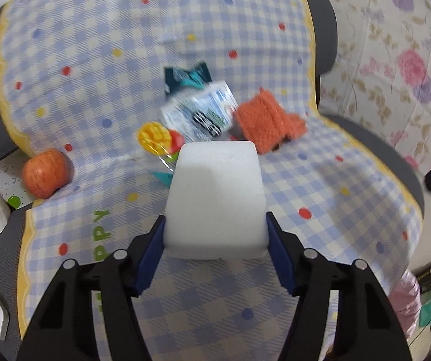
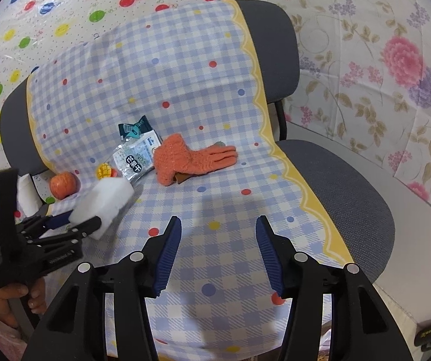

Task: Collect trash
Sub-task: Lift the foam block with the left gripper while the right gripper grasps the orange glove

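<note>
While the right gripper (image 2: 218, 252) hangs over the near part of the checked cloth (image 2: 185, 96) with its blue-padded fingers (image 2: 170, 252) spread wide apart and nothing between them, the left gripper (image 1: 215, 240) is clamped on a white foam block (image 1: 215, 198), one pad pressed against each side of it. From the right wrist view that same left gripper (image 2: 77, 225) sits low at the left, the foam block (image 2: 104, 204) angled up and to the right from its fingers, and a person's hand (image 2: 7, 297) grips its handle at the bottom left corner. Just beyond the block, toward the middle of the cloth, lies the trash: a clear snack wrapper (image 2: 134, 159) printed with a yellow mango picture (image 2: 104, 171), and behind it, touching its far edge, a small dark teal packet (image 2: 132, 129). Right of the wrapper and touching it lies an orange knitted glove (image 2: 191, 158), fingers pointing right, with something brown showing under its near edge. Left of the wrapper, at the cloth's left edge, rests an apple (image 2: 63, 185), with a white roll (image 2: 27, 195) just beside it. The cloth drapes a grey chair (image 2: 351, 186), covering seat and backrest. Farther off, a sheet with coloured balloons (image 2: 35, 15) hangs on the left and a flowered sheet (image 2: 396, 60) on the right.
</note>
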Tool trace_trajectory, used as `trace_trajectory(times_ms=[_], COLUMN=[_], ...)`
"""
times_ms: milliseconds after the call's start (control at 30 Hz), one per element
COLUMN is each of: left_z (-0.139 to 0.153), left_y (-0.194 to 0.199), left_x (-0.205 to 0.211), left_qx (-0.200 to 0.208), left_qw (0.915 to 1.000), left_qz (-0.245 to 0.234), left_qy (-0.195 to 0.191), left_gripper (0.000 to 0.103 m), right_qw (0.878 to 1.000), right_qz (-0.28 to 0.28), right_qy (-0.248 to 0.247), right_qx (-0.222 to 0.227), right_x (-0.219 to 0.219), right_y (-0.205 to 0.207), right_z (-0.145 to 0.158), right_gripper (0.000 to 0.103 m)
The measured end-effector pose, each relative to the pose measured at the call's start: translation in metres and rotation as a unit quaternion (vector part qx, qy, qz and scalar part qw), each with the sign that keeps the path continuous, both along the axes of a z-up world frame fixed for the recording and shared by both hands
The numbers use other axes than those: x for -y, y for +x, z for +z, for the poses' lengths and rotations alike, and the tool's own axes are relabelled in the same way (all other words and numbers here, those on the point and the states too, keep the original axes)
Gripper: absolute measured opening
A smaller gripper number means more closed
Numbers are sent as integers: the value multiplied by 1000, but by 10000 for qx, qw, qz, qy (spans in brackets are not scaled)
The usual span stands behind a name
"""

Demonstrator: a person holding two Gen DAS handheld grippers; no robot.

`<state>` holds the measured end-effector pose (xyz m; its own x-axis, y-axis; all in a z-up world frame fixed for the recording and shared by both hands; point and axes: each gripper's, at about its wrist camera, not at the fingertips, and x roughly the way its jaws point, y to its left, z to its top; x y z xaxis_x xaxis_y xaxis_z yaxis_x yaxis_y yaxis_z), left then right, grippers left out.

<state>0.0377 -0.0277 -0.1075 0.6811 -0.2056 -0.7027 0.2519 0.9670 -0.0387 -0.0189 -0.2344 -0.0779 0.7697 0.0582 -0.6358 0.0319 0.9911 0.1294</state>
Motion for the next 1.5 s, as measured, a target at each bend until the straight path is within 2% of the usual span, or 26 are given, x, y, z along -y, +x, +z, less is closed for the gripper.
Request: trace_trajectory(times_ms=[100,233,367,467,600,633,733,967,1033,1100,1133,1167,1267,1367,1500], left_z=[17,39,58,65,60,57,46,29,27,25,25,24,26,30,43], left_y=[-6,-8,-3,6,20,23,28,35,36,35,35,35,29,25,14], left_x=[-17,-44,-66,-76,-82,-81,-77,-68,-66,-65,-64,-63,-61,-59,-55], left_qx=[272,619,883,1002,864,821,687,496,464,440,424,413,434,488,650], left_qw=[9991,9951,9904,9878,9879,9883,9904,9931,9934,9937,9939,9941,9944,9944,9937], left_qz=[233,651,974,1128,1222,1226,1150,1016,1006,989,976,964,928,906,855], left_qy=[-224,-410,-438,-382,-402,-384,-354,-295,-286,-297,-289,-277,-258,-252,-321], left_gripper=[62,62,62,63,63,63,63,63,63,63,63,63,63,63,63], right_qw=[9999,9996,9989,9980,9961,9958,9945,9929,9928,9925,9921,9918,9939,9956,9939], right_qz=[113,232,450,584,835,862,970,994,980,989,1013,1021,951,745,657], right_qy=[-40,-35,-63,-185,-273,-302,-337,-430,-457,-448,-449,-472,-515,-419,-309], right_qx=[27,130,152,154,52,-17,-186,-482,-521,-567,-589,-610,-237,381,827], right_x=[-8,-17,-28,-36,-47,-50,-56,-64,-65,-66,-67,-68,-66,-50,-33], right_y=[9,30,63,88,130,141,165,206,213,215,215,213,195,166,128], right_z=[1,4,4,3,-6,-11,-22,-41,-43,-44,-44,-43,-20,31,80], right_gripper=[53,43,43,47,49,54,59,57,53,42,23,17,15,15,15])
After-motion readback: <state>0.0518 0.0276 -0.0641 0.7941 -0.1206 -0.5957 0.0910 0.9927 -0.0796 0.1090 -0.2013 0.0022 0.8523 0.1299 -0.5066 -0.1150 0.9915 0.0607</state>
